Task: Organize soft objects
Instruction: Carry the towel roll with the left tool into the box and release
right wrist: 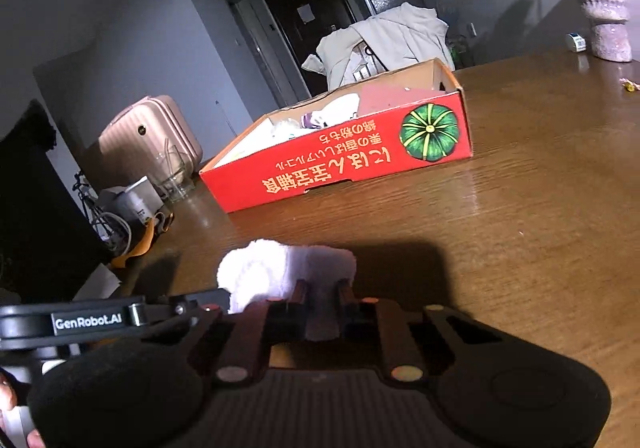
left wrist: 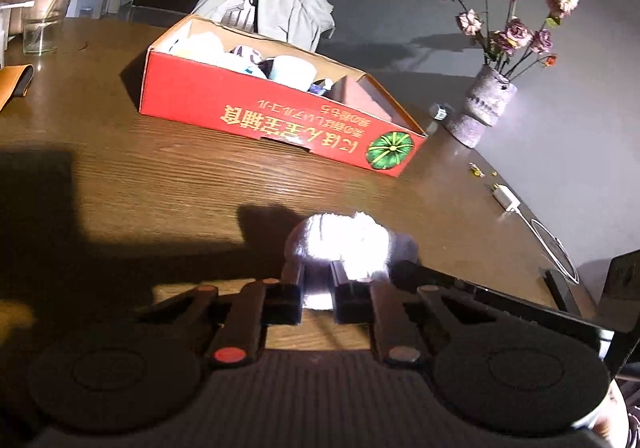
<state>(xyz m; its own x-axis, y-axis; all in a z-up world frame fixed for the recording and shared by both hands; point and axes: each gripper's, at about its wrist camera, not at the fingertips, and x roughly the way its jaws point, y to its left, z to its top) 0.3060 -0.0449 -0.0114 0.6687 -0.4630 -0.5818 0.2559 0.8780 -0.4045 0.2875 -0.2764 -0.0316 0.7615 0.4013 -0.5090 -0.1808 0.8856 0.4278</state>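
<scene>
1. Now the left claw (left wrist: 318,280) is seen angled down at the tabletop (left wrist: 160,183), clenched on the white fluffy cloth (left wrist: 340,236).
2. The right claw (right wrist: 322,294) is likewise tilted down and clamped on that cloth (right wrist: 288,268).
3. Bare wood is left between the cloth and the red box (left wrist: 280,119); the tabletop edge is near the white charger (left wrist: 506,197).

Home, dim living room. Brown wooden dining table (left wrist: 160,175), pink hard-shell suitcase (right wrist: 152,135), dried-rose stone vase (left wrist: 486,103).
</scene>
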